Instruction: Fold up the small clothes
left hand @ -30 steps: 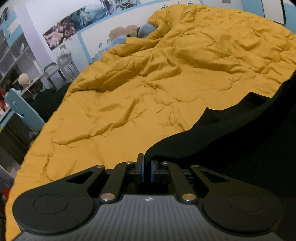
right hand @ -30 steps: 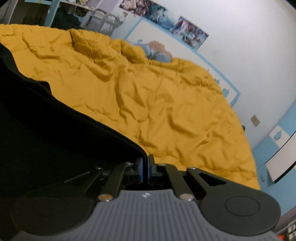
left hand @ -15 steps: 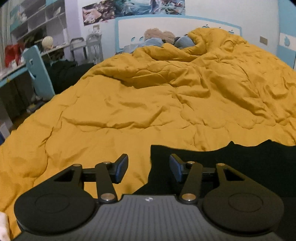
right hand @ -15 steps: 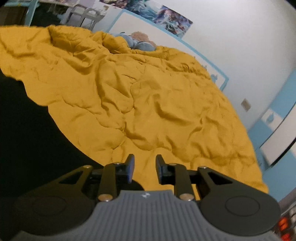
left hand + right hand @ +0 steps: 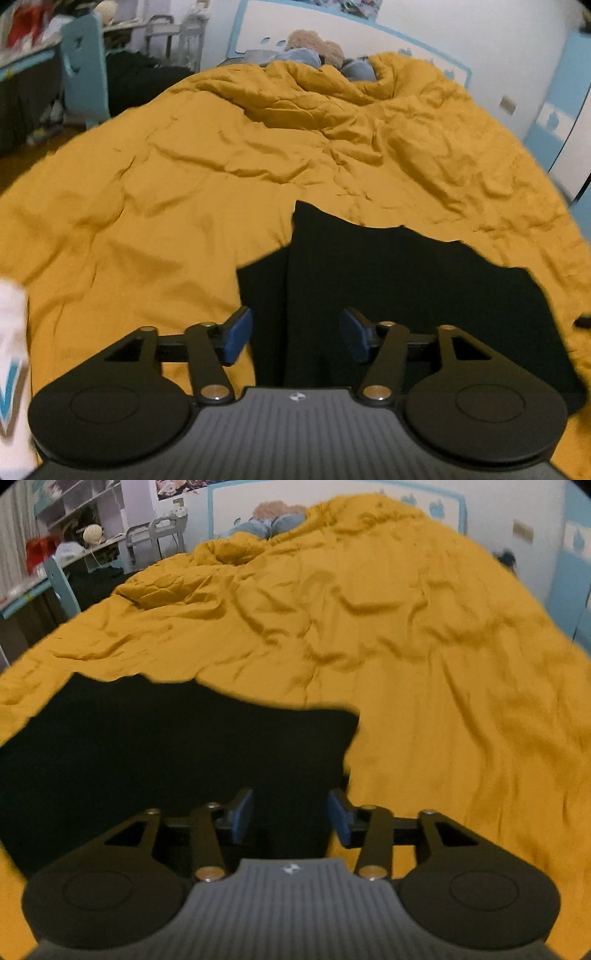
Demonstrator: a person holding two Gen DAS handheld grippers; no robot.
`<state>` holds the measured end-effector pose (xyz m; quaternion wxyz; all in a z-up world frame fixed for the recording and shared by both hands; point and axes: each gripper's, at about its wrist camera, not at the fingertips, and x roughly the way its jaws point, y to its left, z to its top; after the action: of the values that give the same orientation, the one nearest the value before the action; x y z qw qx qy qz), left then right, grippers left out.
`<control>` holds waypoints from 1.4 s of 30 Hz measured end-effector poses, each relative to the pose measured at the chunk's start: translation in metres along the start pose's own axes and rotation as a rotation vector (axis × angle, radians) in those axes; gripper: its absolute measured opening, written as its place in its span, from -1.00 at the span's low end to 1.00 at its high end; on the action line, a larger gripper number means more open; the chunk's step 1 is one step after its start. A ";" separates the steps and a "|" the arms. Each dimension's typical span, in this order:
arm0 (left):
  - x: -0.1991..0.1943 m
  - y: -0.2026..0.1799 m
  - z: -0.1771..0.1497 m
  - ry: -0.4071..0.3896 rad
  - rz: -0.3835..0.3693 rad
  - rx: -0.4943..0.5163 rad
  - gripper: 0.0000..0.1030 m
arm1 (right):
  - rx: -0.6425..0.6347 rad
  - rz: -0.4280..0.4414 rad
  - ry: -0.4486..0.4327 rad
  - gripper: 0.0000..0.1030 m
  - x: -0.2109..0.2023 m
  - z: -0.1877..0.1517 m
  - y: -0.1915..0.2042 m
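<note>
A black garment [image 5: 406,291] lies flat on the mustard-yellow duvet [image 5: 166,192], with a folded layer along its left side. My left gripper [image 5: 295,338] hovers over the garment's near left part, its jaws opening and nothing pressed between the blue pads. In the right wrist view the same black garment [image 5: 177,746] spreads to the left. My right gripper [image 5: 291,818] hangs above its near right edge, its jaws opening too, and the cloth lies below them, not gripped.
The duvet [image 5: 424,646] covers the whole bed, rumpled toward the headboard [image 5: 332,26], where a stuffed toy [image 5: 314,42] and blue pillows rest. A blue chair [image 5: 85,77] and a cluttered desk stand to the left. A white cloth item [image 5: 13,369] shows at the left edge.
Both grippers were shut on the black garment's edge a second ago; both have let go and opened. The garment dropped flat on the duvet, and both hands pulled back and rolled level.
</note>
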<state>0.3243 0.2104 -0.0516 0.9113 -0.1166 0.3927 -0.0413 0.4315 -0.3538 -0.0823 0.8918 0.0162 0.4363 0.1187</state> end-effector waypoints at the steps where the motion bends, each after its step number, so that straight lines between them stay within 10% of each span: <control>1: -0.009 0.006 -0.007 -0.005 -0.027 -0.020 0.44 | 0.029 0.018 0.010 -0.07 -0.009 -0.012 -0.002; 7: -0.037 0.025 -0.050 0.006 -0.144 0.043 0.64 | 0.123 0.056 0.043 0.03 -0.040 -0.078 -0.007; 19: -0.005 -0.021 -0.089 0.038 0.037 0.556 0.68 | 0.224 0.015 0.043 0.04 -0.050 -0.137 0.002; 26: 0.016 -0.038 -0.078 0.047 -0.126 0.574 0.72 | 0.191 -0.034 0.070 0.03 -0.039 -0.134 0.012; 29: 0.016 -0.041 -0.082 0.112 -0.193 0.619 0.47 | 0.170 -0.063 0.080 0.00 -0.035 -0.133 0.016; 34: 0.009 -0.020 -0.084 0.253 -0.201 0.697 -0.72 | 0.147 -0.092 0.086 -0.01 -0.030 -0.133 0.021; 42: -0.010 -0.003 -0.086 0.193 -0.111 0.604 -0.89 | 0.143 -0.110 0.086 -0.04 -0.026 -0.134 0.025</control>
<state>0.2552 0.1938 -0.1012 0.8595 0.1424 0.4405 -0.2167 0.3061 -0.3454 -0.1414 0.8739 0.0508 0.4820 0.0389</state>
